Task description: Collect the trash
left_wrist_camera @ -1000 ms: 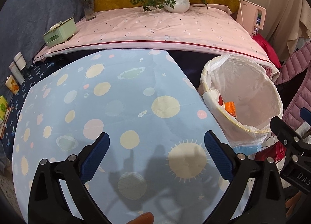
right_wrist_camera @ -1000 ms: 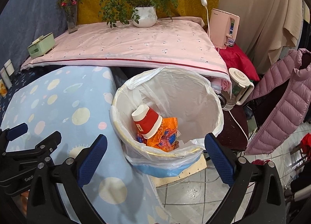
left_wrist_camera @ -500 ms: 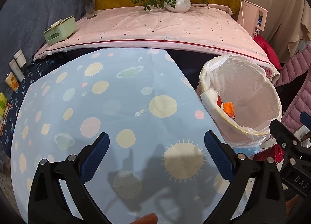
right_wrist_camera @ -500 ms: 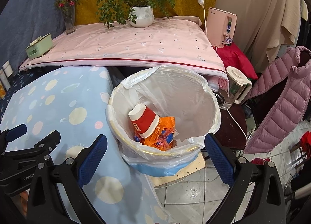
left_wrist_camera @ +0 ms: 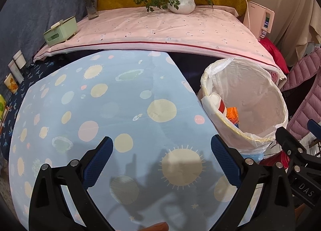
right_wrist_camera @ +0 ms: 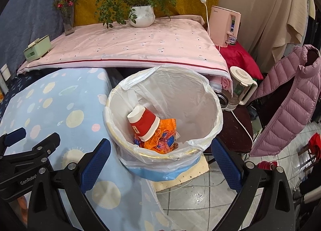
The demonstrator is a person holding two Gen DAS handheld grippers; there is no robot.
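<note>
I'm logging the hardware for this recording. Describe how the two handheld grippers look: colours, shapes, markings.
Both match. The left gripper and the right gripper each have a matte black plastic frame splaying into two angled arms dotted with silver screws, ending in flat blue fingers with textured pads. White lettering reading "GenRobot" marks the left unit's side; "DAS" shows on the right unit. No cables or sleeves show.

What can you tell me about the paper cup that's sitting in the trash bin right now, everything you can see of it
The paper cup is red with a white band at its rim and a white base, with a small printed label on its side. It looks like coated paper and seems uncrushed. It lies tilted, base up and to the left, mouth down against the orange wrapper, inside the trash bin with its white plastic liner. Neither gripper touches it.
</note>
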